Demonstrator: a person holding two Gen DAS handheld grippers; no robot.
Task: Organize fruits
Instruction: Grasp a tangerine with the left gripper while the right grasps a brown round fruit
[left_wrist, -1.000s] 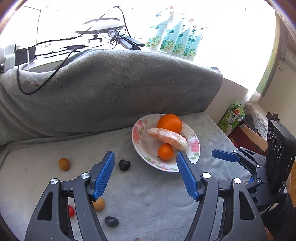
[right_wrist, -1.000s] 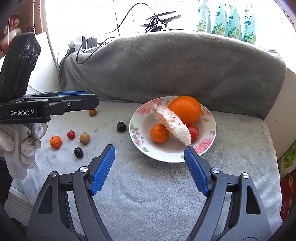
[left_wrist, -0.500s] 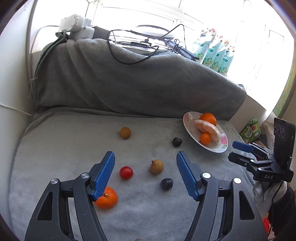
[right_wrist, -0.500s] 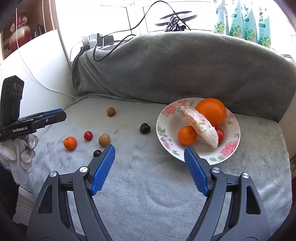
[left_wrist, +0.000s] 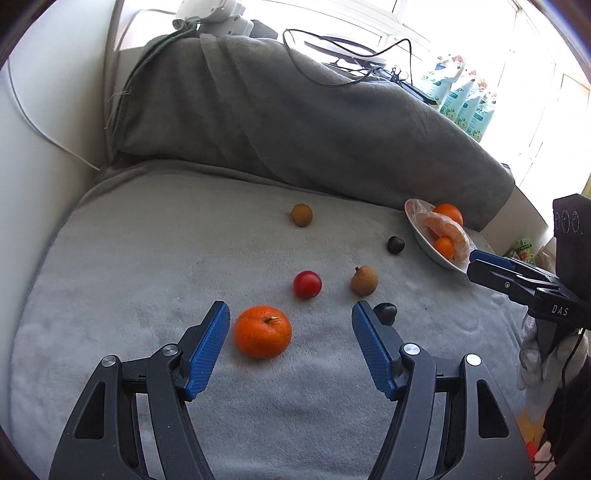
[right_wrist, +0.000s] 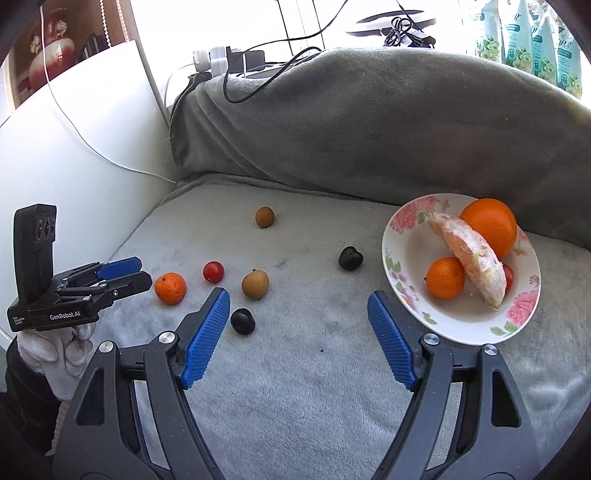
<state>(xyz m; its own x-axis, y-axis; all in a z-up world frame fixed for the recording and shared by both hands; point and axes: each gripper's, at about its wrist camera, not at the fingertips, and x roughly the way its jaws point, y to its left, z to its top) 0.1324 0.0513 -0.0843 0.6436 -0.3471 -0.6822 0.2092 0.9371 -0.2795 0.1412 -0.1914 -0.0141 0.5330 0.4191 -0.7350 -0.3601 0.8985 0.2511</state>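
Currently left gripper (left_wrist: 288, 347) is hovering wide open around small round orange mandarin (left_wrist: 263, 331), pads not touching; right gripper (right_wrist: 297, 338) is hanging wide, empty, beside floral white ceramic plate (right_wrist: 402, 236).

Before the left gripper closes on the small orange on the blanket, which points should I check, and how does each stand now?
1. Left gripper open: ok.
2. Small orange between its fingers: ok, nearer the left one.
3. Nothing else between the fingers: ok; the dark fruit lies behind the right finger.
4. Fingers low enough: cannot tell.
5. Plate has free room: ok.
6. Right gripper empty, clear of the orange: ok.
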